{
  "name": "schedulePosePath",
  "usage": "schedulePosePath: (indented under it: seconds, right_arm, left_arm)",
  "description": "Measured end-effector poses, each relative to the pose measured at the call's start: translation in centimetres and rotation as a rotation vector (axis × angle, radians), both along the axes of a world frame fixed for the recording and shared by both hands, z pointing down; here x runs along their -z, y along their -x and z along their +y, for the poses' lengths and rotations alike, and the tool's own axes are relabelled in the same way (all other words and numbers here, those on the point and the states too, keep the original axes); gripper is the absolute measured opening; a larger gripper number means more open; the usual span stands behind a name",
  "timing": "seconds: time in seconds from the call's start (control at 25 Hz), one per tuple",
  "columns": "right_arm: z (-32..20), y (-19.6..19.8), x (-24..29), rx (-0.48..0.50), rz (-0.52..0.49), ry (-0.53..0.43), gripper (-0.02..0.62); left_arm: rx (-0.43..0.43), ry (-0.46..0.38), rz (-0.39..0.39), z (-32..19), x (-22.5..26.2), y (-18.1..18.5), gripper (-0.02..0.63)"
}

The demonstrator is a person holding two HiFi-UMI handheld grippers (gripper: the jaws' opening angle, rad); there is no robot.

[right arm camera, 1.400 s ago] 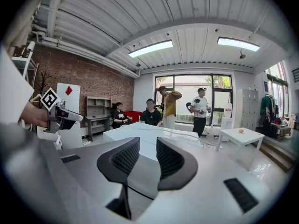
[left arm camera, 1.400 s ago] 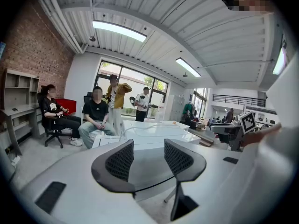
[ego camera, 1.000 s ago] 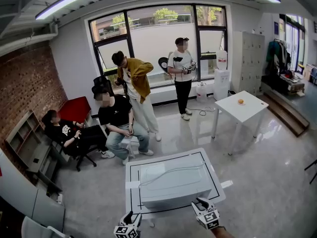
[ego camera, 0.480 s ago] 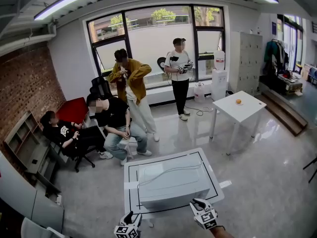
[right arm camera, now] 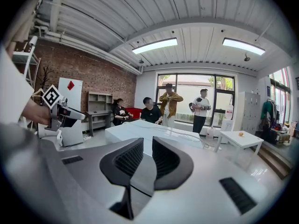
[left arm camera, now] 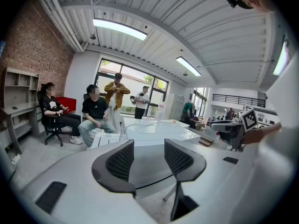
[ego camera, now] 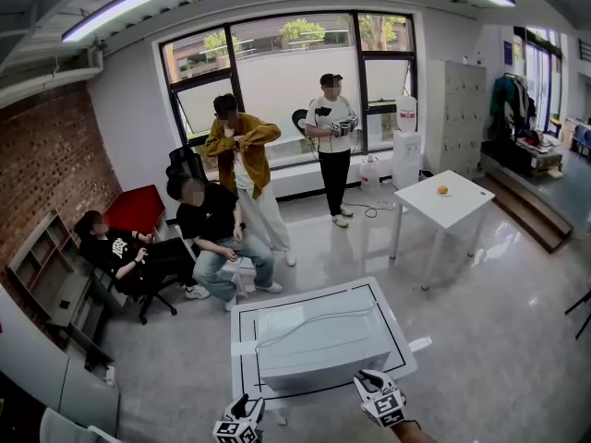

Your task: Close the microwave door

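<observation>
White microwave on taped table — people, small table beyond.

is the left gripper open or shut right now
Open: the left gripper view shows the left gripper with its jaws well apart and nothing held between them.

- Four people, far: seated person at left, seated person in black, standing person in mustard, standing person in white.
- Two tables: near table, far-right table.
- One microwave.
- Two grippers: left gripper, right gripper.
</observation>
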State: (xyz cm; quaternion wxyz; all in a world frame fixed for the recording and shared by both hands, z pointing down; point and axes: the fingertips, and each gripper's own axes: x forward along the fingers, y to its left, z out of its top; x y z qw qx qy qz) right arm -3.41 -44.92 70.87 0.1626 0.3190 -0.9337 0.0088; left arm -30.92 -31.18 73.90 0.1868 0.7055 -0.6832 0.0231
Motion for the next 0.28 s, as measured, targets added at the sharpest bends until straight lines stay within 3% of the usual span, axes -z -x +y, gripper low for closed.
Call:
schedulePosePath:
  seconds: [0.28]
  right_arm:
    - [0.65,-0.45,0.34,0.003,-0.003,0.0,0.063]
  left_arm:
    - [0.002,0.008,0.002,0.67,-0.28,-0.52,0.201]
